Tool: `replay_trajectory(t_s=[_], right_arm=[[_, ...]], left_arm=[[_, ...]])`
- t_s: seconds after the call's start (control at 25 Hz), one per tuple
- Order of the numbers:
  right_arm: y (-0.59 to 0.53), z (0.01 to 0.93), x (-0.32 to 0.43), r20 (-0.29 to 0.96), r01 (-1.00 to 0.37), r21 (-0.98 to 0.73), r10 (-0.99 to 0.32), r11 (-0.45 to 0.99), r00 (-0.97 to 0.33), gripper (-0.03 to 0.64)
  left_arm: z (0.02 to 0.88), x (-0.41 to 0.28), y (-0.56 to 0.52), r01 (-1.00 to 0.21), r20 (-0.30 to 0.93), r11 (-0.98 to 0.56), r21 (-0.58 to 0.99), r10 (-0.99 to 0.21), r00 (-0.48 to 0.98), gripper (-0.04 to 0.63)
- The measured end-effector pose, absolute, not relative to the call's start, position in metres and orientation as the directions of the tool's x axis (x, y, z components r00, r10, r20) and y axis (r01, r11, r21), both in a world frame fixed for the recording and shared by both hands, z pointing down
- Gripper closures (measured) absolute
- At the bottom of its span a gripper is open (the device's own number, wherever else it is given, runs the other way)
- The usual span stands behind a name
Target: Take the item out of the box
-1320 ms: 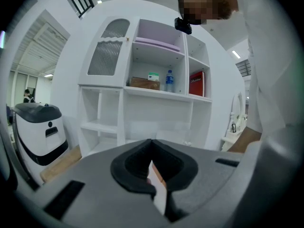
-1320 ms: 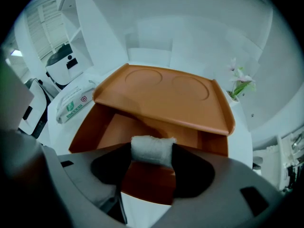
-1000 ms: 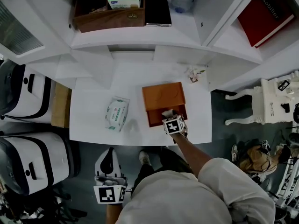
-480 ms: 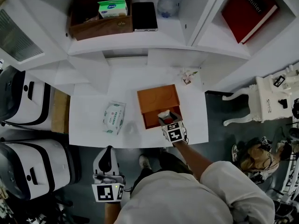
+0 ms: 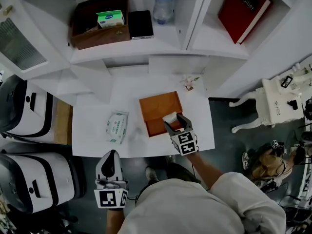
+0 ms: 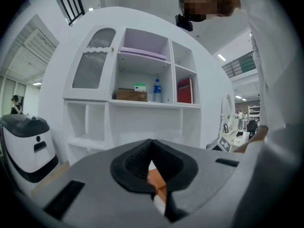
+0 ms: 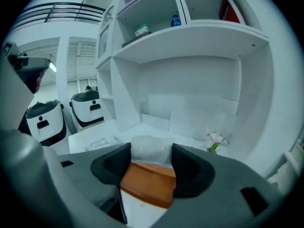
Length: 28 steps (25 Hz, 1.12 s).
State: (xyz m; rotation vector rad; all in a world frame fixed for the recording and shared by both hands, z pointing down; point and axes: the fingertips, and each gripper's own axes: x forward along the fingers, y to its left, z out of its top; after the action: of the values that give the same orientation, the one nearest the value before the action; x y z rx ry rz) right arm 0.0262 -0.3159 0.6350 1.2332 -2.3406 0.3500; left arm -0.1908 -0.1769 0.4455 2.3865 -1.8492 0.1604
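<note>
An open brown wooden box (image 5: pixel 155 111) lies on the white table (image 5: pixel 92 130), its lid folded back. My right gripper (image 5: pixel 173 120) is shut on a small white wrapped item (image 5: pixel 169 117) and holds it just above the box's open tray. In the right gripper view the white item (image 7: pixel 151 149) sits squeezed between the two dark pads, with the brown box (image 7: pixel 147 184) below it. My left gripper (image 5: pixel 111 172) hangs below the table's near edge, away from the box, and its pads (image 6: pixel 142 167) meet with nothing between them.
A white tissue pack (image 5: pixel 117 126) lies on the table left of the box. A small flower sprig (image 5: pixel 189 83) stands at the table's back right. Shelves above hold a brown crate (image 5: pixel 100 21), a bottle (image 5: pixel 164 1) and a red book (image 5: pixel 242 11). White machines (image 5: pixel 29 113) stand at left.
My right gripper has lifted out of the box's tray with the white item in it and drawn slightly toward the near edge. The left gripper has stayed put.
</note>
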Motion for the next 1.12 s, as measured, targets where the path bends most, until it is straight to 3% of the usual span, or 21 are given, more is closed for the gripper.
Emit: replay_trajectory(t_s=[0.6, 1.12], right_arm=[[-0.292, 0.489, 0.028, 0.164, -0.821, 0.086, -0.821, 0.564, -0.547, 0.333], [-0.267, 0.430, 0.038, 0.014, -0.834, 0.105, -0.839, 0.542, -0.544, 0.334]], left_arm=[[0.428, -0.180, -0.171, -0.959, 0.112, -0.284, 0.007, -0.953, 0.283, 0.591], [0.421, -0.174, -0.165, -0.955, 0.100, -0.296, -0.009, -0.951, 0.293, 0.591]])
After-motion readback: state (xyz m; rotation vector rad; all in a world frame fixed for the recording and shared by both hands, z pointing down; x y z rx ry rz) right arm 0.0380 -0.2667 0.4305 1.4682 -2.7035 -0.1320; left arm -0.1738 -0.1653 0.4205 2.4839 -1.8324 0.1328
